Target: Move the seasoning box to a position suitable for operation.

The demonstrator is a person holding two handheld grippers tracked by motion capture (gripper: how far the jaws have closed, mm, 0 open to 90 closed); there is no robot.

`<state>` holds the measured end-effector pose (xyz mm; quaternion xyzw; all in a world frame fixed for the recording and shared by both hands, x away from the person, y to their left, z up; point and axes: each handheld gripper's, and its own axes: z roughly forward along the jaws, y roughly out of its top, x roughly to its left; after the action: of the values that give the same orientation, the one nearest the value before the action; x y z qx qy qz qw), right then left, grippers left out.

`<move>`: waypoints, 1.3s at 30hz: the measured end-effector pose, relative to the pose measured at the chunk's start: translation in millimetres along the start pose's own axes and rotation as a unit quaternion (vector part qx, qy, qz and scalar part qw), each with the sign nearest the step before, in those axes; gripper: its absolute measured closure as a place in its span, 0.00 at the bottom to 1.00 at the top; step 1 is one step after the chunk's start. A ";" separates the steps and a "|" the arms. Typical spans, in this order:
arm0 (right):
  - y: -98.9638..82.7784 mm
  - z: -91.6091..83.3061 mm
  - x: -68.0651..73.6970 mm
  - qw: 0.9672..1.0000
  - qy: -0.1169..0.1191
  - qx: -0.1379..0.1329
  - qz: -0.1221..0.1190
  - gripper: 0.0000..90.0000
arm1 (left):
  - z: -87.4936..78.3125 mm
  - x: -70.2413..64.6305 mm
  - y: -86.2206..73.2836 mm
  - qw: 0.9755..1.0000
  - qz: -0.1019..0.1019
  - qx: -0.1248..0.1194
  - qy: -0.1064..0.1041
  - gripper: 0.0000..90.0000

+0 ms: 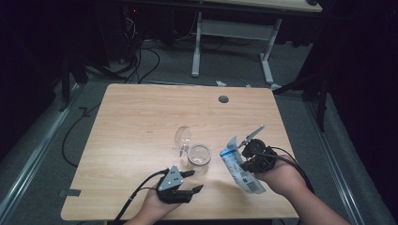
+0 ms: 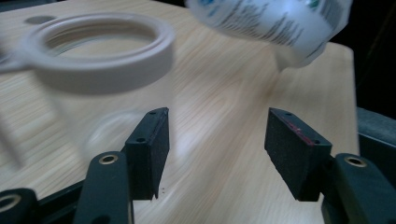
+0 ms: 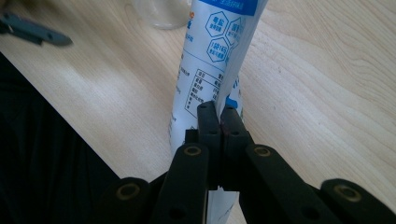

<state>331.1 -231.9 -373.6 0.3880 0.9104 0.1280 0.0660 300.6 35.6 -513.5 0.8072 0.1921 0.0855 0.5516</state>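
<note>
Pinching a white-and-blue printed plastic pouch (image 3: 212, 56) flat, right gripper (image 3: 219, 114) holds it tilted above the pale wood-grain tabletop (image 1: 136, 122). Left gripper (image 1: 192, 180) spread, empty, just beside a clear glass jar (image 1: 199, 156) with hinged lid (image 1: 183, 138).

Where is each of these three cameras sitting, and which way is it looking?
High view: above the person's side, facing forward and down on the light wooden table; both forearms show.
Left gripper view: rides the left gripper, open black jaws facing the clear glass jar.
Right gripper view: rides the right gripper, pinching the white-and-blue printed pouch.
All share the pouch.
</note>
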 end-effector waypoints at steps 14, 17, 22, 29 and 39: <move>10.7 0.0 9.1 1.000 0.005 0.001 -0.006 1.00 | 24.9 -16.5 6.8 0.999 0.031 0.005 -0.020 0.46; 16.7 -2.0 14.2 1.000 0.006 -0.002 -0.010 1.00 | 22.6 -16.3 4.6 0.999 0.026 0.005 -0.024 0.45; 28.1 -7.4 24.2 1.000 0.010 -0.005 -0.013 1.00 | 20.1 -18.5 2.7 0.999 0.019 0.002 -0.026 0.42; 41.2 -13.7 34.0 1.000 0.010 -0.013 -0.026 1.00 | 24.7 -24.7 -0.2 0.999 0.018 0.002 -0.029 0.36; 46.6 -14.4 39.6 1.000 0.019 -0.013 -0.022 1.00 | 48.9 -35.0 13.0 0.999 0.009 -0.007 -0.030 0.32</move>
<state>332.7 -174.9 -347.4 0.3645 0.9181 0.1453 0.0568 288.5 -24.6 -517.3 0.8073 0.1672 0.0672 0.5619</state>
